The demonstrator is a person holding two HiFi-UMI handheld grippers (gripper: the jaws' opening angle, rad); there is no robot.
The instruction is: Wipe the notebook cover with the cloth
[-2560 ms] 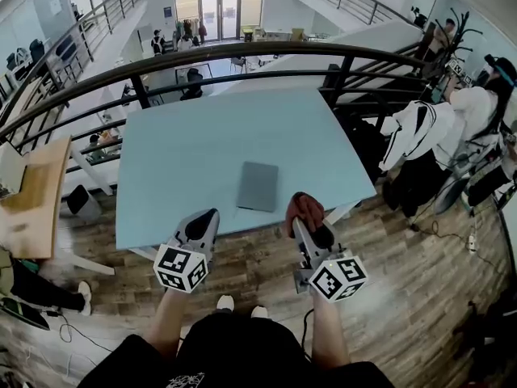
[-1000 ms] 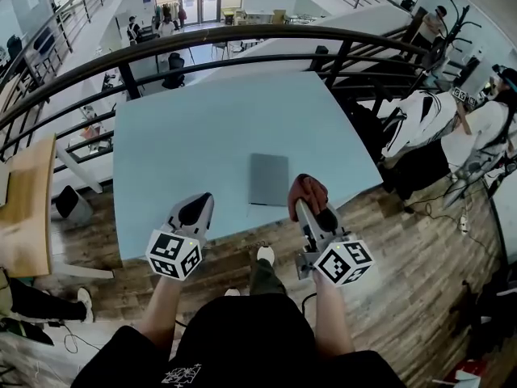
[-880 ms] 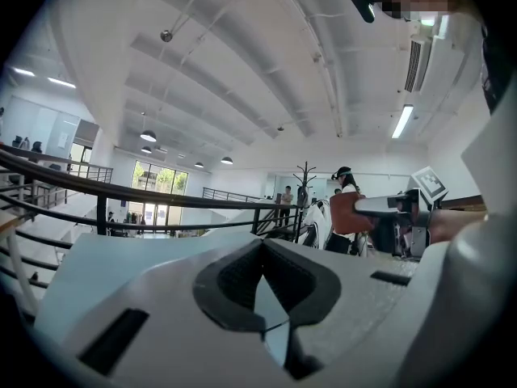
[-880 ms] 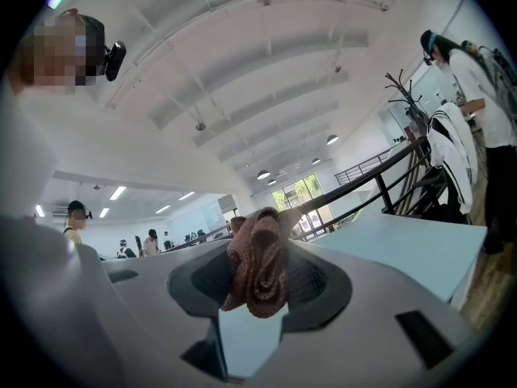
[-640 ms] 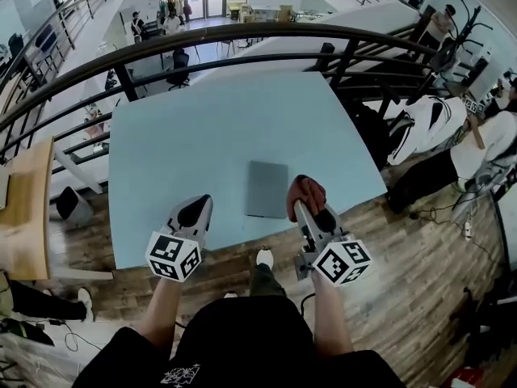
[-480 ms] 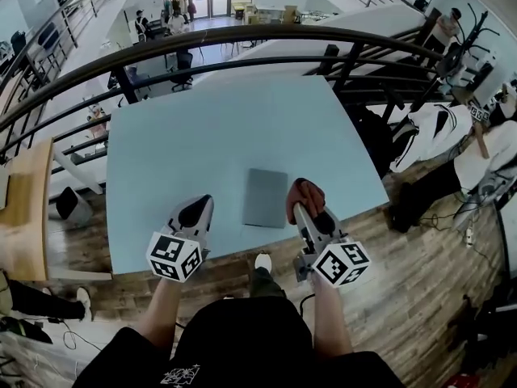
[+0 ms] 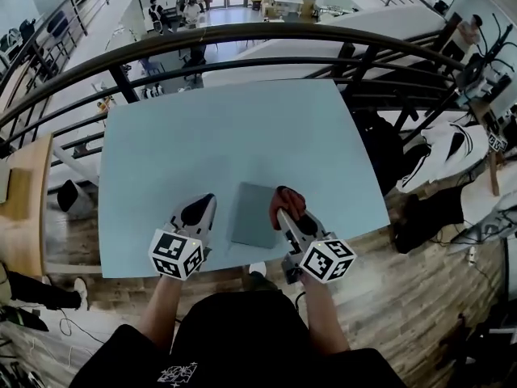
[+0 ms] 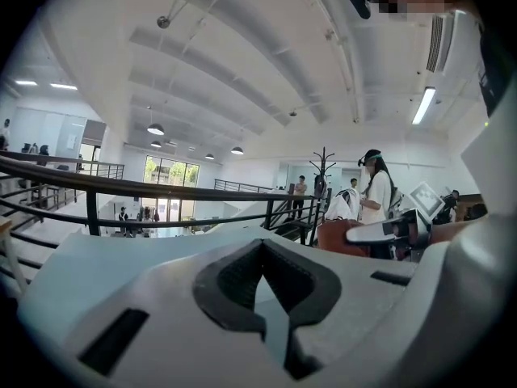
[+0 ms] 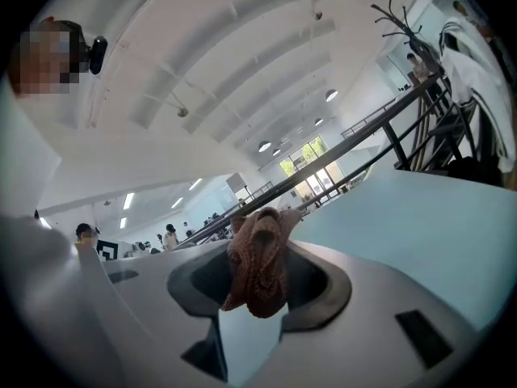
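The notebook (image 7: 255, 215) is laid flat on the pale blue counter (image 7: 202, 128), near the edge by the person. It is found between the two tools. Its long side is pointed away from the person, toward the dark railing (image 7: 242, 43).

The brown cloth (image 7: 288, 203) is pinched in the right hand-held gripper (image 7: 284, 213). In the right gripper view, the cloth (image 9: 257, 261) is seen bunched up between the jaws of the right hand-held gripper (image 9: 257, 297), which are clamped on it. The cloth is held just beside the right edge of the notebook. Whether the cover is touched cannot be told.

The left hand-held gripper (image 7: 199, 208) is kept a bit to the left of the notebook. Its jaws are closed together, and nothing is held in them (image 8: 262, 289).

The notebook is nearer to the right arm. So a small move to the left is likely needed, and then the cloth can be rubbed along the long side.

The rest of the counter is bare. A wood floor (image 7: 420, 297) and other people are seen beyond it.
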